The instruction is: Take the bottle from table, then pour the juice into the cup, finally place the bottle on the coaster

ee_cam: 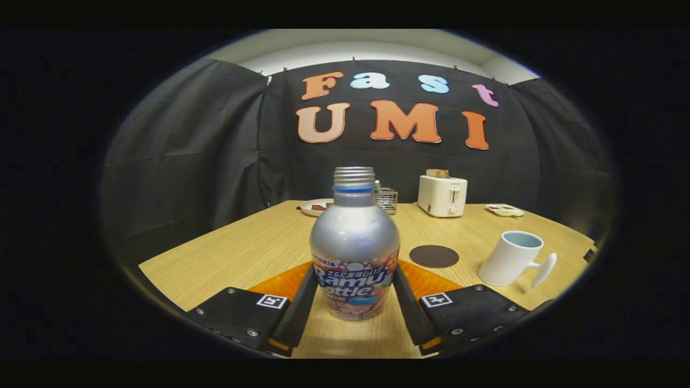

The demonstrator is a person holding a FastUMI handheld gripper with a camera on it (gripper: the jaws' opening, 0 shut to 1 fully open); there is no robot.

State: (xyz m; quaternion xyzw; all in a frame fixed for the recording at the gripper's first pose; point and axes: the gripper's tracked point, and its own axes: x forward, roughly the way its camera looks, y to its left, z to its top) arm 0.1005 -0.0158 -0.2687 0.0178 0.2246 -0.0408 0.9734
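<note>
Silver bottle [354, 253] stands upright between our tongs [354, 285], both fingers pressing its sides; cup [512, 257] at two o'clock.

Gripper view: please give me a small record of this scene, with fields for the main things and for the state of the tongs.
bottle: silver bottle, upright on the table, cap off, between the fingers
tongs: tongs close around the bottle's lower half; both fingers appear to press its sides
coaster: dark round coaster, flat, beyond the fingers, between bottle and cup
cup: white cup, beside the coaster, handle toward the tongs
background: white toaster, plate, wire holder, small dish at the far edge
task stage: bottle not yet lifted
</note>
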